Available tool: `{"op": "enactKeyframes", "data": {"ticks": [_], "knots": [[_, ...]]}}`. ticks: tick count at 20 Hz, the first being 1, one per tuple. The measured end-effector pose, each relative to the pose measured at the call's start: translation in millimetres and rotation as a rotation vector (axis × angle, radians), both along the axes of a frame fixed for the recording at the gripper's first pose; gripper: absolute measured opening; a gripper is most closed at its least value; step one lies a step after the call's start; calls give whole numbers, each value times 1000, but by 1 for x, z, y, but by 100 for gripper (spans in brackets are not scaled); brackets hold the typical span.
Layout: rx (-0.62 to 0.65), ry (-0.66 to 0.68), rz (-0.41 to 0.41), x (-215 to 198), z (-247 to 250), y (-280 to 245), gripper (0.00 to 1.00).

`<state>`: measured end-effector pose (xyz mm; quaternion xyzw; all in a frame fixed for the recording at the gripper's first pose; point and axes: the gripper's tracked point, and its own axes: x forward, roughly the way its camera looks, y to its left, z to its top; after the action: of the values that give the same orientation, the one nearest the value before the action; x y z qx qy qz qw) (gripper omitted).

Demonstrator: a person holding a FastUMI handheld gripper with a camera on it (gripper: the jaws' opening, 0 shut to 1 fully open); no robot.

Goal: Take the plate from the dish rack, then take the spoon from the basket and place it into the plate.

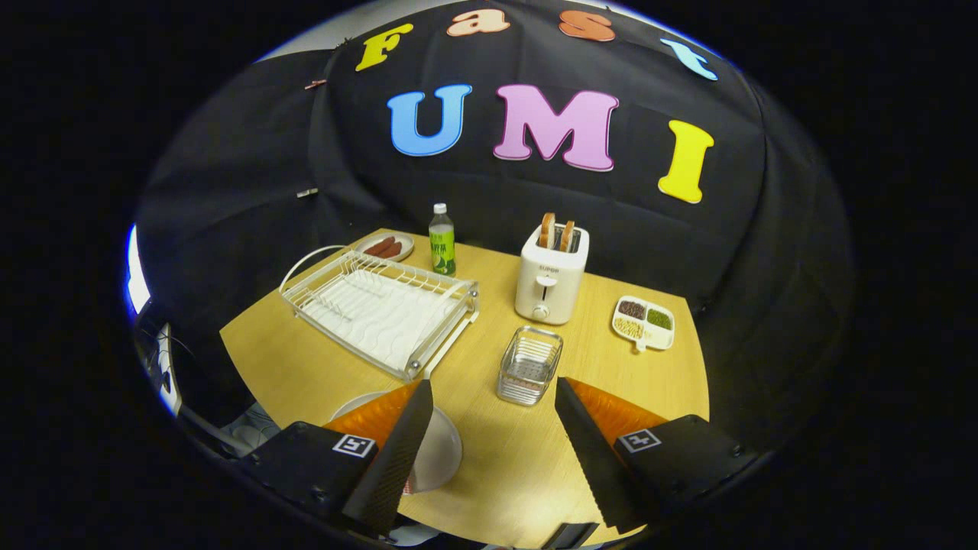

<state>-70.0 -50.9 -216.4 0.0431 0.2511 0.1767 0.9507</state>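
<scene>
Gripper view — tongs (493, 405) wide open, empty, above table (535, 466) — plate (443, 451) beneath left finger.

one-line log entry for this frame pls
gripper: open, holding nothing | plate: on table under left finger, off dish rack | dish rack: no plate | basket: just ahead of fingers | spoon: cannot tell

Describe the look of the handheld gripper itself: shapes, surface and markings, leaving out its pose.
The gripper has two long wedge-shaped fingers that taper to points ahead. Their inner faces are ribbed with fine ridges. Each finger sits on a boxy black mount with small screws, and each mount carries a white square tag printed with a black pattern. The fingers stand apart, with bare table between them. No cables show.
</scene>
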Motion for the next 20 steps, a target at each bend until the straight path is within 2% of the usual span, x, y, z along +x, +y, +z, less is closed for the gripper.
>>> {"op": "enactKeyframes", "data": {"ticks": [12,20], "knots": [[15,-371,-168,24,152,-81,99],[23,-486,-236,18,199,-116,98]]}}
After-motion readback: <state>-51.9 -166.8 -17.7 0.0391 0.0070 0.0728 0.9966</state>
